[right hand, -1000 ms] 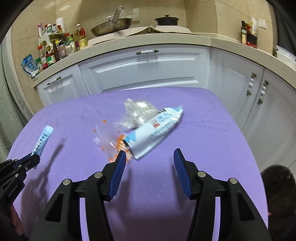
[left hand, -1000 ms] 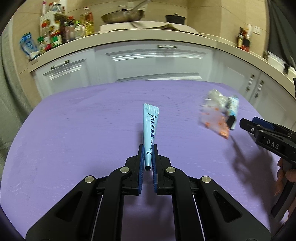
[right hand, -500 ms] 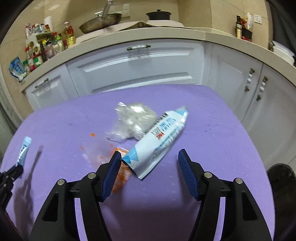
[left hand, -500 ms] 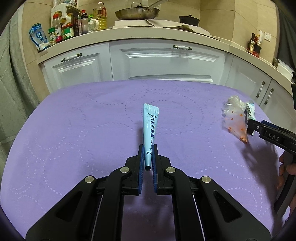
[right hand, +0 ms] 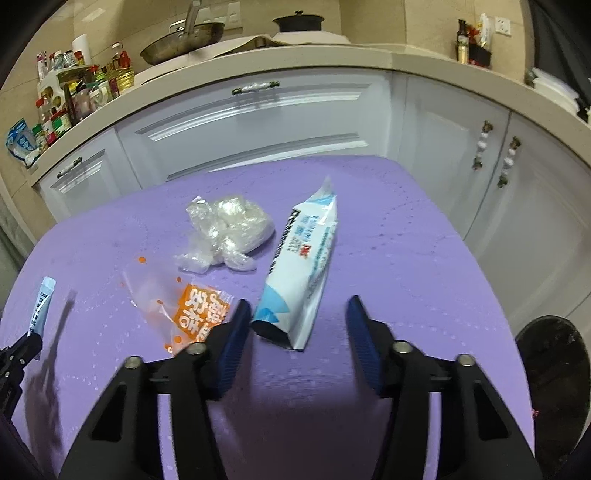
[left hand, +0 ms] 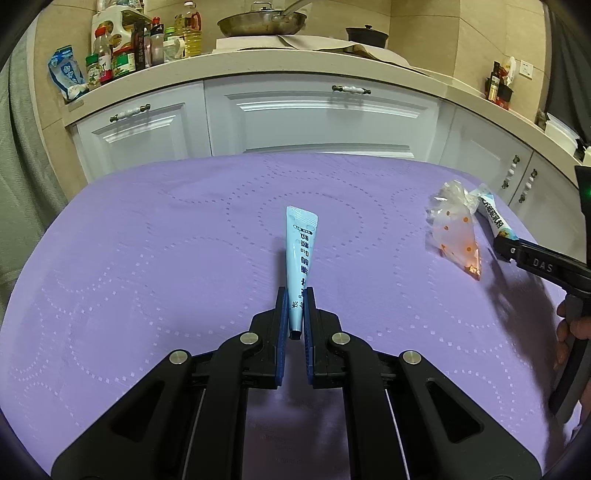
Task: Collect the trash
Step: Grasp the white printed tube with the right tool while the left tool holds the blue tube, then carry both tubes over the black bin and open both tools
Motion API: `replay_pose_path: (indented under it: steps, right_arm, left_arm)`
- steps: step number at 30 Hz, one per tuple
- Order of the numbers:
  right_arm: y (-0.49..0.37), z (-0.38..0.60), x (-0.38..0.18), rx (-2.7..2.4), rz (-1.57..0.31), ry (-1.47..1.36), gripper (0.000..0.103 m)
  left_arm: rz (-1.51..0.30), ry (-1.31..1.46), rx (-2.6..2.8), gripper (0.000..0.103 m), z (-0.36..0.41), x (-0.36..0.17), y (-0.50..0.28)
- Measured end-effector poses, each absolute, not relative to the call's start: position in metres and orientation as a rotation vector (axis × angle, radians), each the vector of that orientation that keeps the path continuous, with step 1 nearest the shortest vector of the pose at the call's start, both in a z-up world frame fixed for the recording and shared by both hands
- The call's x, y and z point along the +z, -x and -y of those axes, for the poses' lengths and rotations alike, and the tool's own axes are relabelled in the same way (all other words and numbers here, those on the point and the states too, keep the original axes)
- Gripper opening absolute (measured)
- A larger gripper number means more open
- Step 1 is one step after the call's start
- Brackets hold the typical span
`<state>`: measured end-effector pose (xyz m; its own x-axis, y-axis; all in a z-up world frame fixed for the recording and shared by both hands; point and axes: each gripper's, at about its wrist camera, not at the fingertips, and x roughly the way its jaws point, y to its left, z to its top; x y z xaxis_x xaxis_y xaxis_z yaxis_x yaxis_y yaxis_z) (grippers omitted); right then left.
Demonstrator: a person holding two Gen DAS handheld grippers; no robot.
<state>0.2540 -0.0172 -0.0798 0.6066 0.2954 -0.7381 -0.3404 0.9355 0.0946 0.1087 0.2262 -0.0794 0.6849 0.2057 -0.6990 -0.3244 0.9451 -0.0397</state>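
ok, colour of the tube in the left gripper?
Light blue tube with dark print, clearest in the left wrist view.

Right gripper [right hand: 295, 325] jaws closing around wrapper [right hand: 301, 266]

From my remote seat I see a purple tablecloth [left hand: 147, 258] with dotted swirls in the foreground; behind it stand white cabinets [left hand: 314, 118] with pale handles; on the beige countertop [left hand: 177, 70] above, a steel frying pan [left hand: 262, 22] sits far centre, a dark lidded pot [left hand: 366, 35] to its right; bottles and jars [left hand: 144, 40] crowd the far left; a dark round bin [right hand: 550, 365] sits on the floor, near right.
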Motion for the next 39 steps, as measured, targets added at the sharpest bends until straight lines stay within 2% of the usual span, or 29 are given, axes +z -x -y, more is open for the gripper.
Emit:
replay_pose_path:
  steps: [1,4,9,24,39]
  right_arm:
    - [-0.254,0.019,-0.08,0.375,-0.845,0.048,0.029]
    - [-0.251,0.022,-0.079,0.378,-0.835,0.05,0.02]
    - [-0.241,0.033,-0.076,0.375,-0.812,0.046,0.013]
    - [-0.203,0.08,-0.065,0.35,-0.77,0.033,0.01]
    - [-0.164,0.162,-0.052,0.248,-0.726,-0.014,0.01]
  left_arm:
    - [-0.761,0.165,0.297,0.008,-0.225,-0.08,-0.109]
    - [-0.763,0.16,0.291,0.008,-0.221,-0.081,-0.109]
    - [-0.762,0.149,0.284,0.008,-0.213,-0.082,-0.108]
    - [-0.754,0.127,0.254,0.008,-0.183,-0.077,-0.106]
    - [-0.728,0.065,0.124,0.008,-0.099,-0.059,-0.107]
